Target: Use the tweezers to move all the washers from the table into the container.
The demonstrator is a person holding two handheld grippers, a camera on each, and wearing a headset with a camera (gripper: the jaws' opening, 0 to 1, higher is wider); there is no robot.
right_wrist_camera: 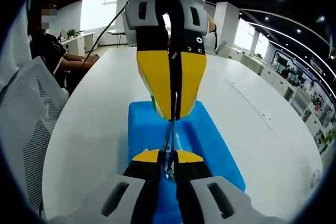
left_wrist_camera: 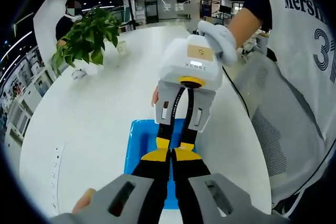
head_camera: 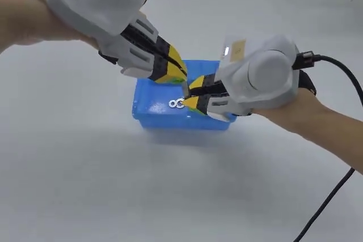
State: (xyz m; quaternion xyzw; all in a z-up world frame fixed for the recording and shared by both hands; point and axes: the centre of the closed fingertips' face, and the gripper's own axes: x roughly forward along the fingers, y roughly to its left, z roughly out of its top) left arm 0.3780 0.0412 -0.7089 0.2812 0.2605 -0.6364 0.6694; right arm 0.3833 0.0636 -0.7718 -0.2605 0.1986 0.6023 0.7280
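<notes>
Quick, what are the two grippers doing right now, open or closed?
Left gripper: closed, holding the tweezers.
Right gripper: closed, also pinching the same tweezers.

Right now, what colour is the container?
The container is plain blue; the head view shows it best.

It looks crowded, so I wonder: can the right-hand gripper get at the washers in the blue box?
Probably yes: the right gripper, shut on the tweezers, sits right beside the washers in the open blue container, nothing between.
</notes>
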